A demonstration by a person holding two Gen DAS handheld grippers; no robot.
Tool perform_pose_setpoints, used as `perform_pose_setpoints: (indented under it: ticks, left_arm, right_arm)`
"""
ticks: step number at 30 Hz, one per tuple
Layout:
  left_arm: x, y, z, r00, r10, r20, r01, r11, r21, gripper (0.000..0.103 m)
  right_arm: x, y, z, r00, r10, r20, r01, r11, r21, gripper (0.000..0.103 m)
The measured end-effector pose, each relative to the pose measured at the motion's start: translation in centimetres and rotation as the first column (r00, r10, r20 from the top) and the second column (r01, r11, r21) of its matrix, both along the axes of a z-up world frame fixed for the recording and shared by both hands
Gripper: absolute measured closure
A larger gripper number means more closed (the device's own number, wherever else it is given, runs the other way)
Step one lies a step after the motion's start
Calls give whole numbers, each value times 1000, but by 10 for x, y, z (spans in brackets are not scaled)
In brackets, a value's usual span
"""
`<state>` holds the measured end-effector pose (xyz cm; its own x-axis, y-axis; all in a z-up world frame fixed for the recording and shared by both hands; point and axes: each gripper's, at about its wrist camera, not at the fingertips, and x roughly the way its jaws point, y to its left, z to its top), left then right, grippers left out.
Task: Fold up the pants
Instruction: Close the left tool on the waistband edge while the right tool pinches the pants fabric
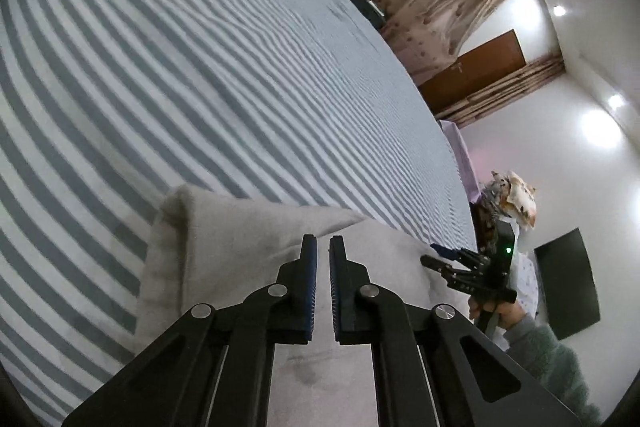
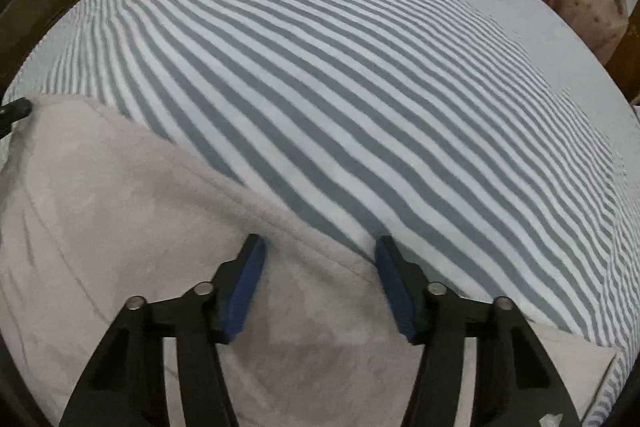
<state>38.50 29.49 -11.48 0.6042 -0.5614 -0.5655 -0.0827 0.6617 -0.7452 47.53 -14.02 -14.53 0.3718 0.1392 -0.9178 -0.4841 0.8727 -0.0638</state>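
Striped bedsheet (image 2: 360, 87) w/ beige pants (image 2: 120, 227), left hand-held gripper (image 1: 323, 247) nearly clenched, empty, right hand-held gripper (image 2: 318, 247) released

L gripper (image 1: 323, 247) nearly closed w/ slim gap, R gripper (image 2: 319, 247) spread wide.

Room light is even and moderate, coming from recessed ceiling spots (image 1: 559, 11) at two o'clock in my left wrist view; they blow out to white glare and spill a bright patch on the wall (image 1: 596, 123). My right wrist view is dimmer, with dark corners at ten and two o'clock. Shadows are soft, only faint ones on the pants (image 2: 132, 211). Both views bulge hard: the striped bedsheet (image 2: 360, 87) bows into arcs, with black vignette around the rim. Stripes smear slightly; my right gripper (image 2: 320, 247) pads look a little motion-blurred.
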Motion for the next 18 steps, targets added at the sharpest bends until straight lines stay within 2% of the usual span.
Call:
perform_pose_setpoints:
  ticks: [2,8,9,11,13,14,16,18]
  left_arm:
    - [-3,1,1,1000,-9,-23,9,1000,22,97]
    - [1,10,2,998,-32,-54,32,999,3,94]
    - [1,14,1,997,-12,-76,13,1000,14,94]
    - [-4,28,1,996,29,-80,-30,999,-18,92]
    - [-7,38,3,993,73,-94,-73,997,7,80]
    - [-8,42,2,991,93,-99,-92,996,12,69]
    - [-10,48,1,988,102,-113,-105,994,-20,64]
    - [-12,51,0,983,121,-140,-122,993,0,48]
  right_arm:
    - [-4,2,2,1000,27,-2,-27,1000,-12,51]
    - [-11,11,-3,1000,27,11,-27,1000,-13,51]
    - [-15,16,-4,999,28,16,-28,1000,-10,51]
    - [-17,14,-6,999,23,23,-23,1000,-3,50]
    - [-10,16,-4,999,24,30,-24,1000,-6,50]
    - [-14,18,-5,999,22,32,-22,1000,-4,50]
    - [-13,20,-5,999,14,36,-14,1000,1,49]
    - [-10,21,-5,999,14,42,-14,1000,2,49]
